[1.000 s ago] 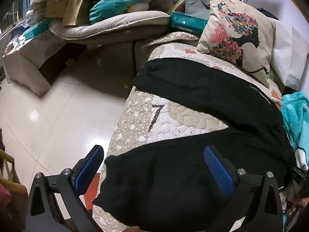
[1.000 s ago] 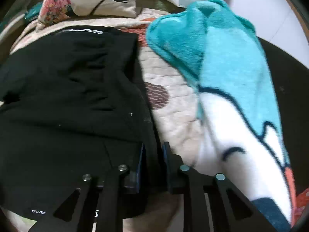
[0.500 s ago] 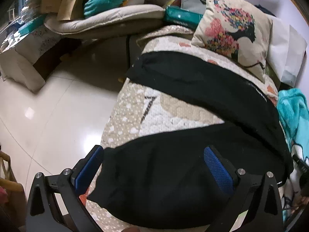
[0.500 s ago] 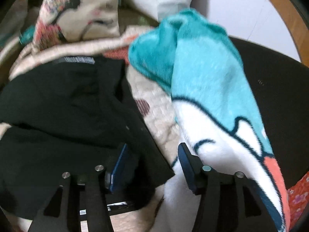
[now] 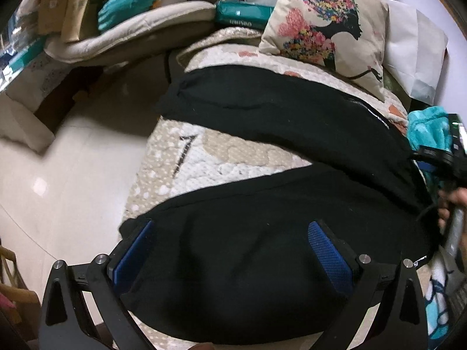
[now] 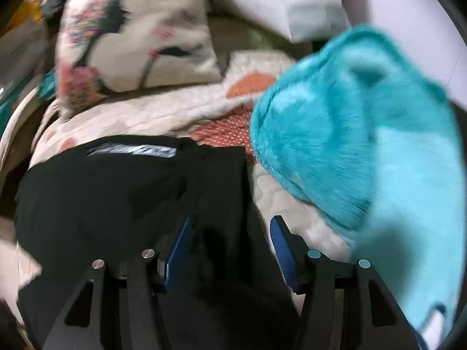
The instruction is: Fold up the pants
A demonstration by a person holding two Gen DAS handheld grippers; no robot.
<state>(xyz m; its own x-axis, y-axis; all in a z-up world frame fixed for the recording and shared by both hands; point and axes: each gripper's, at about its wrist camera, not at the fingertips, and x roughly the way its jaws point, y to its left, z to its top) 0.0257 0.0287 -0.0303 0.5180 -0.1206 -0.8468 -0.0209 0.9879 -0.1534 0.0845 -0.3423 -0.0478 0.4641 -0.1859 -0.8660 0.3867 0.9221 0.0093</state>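
Observation:
Black pants (image 5: 292,110) lie spread on a quilted cover (image 5: 233,157), their two legs splayed apart in a V. My left gripper (image 5: 230,227) is open wide just above the near leg's hem end, its blue pads (image 5: 327,250) on either side of the cloth without pressing it. In the right wrist view the pants' waist end (image 6: 116,189) shows a white label (image 6: 131,151). My right gripper (image 6: 230,220) is open over the waist's right edge, with black cloth lying loose between its fingers. A hand (image 5: 449,201) holding it shows at the left wrist view's right border.
A fluffy teal and white blanket (image 6: 364,145) lies right beside the waist. A floral pillow (image 5: 321,20) leans at the back. Glossy floor (image 5: 73,160) drops off left of the cover, with bedding and boxes (image 5: 87,14) piled beyond.
My right gripper let go of the pants' edge, opened, and swung toward the pillow end. My left gripper came down closer over the near leg, still open.

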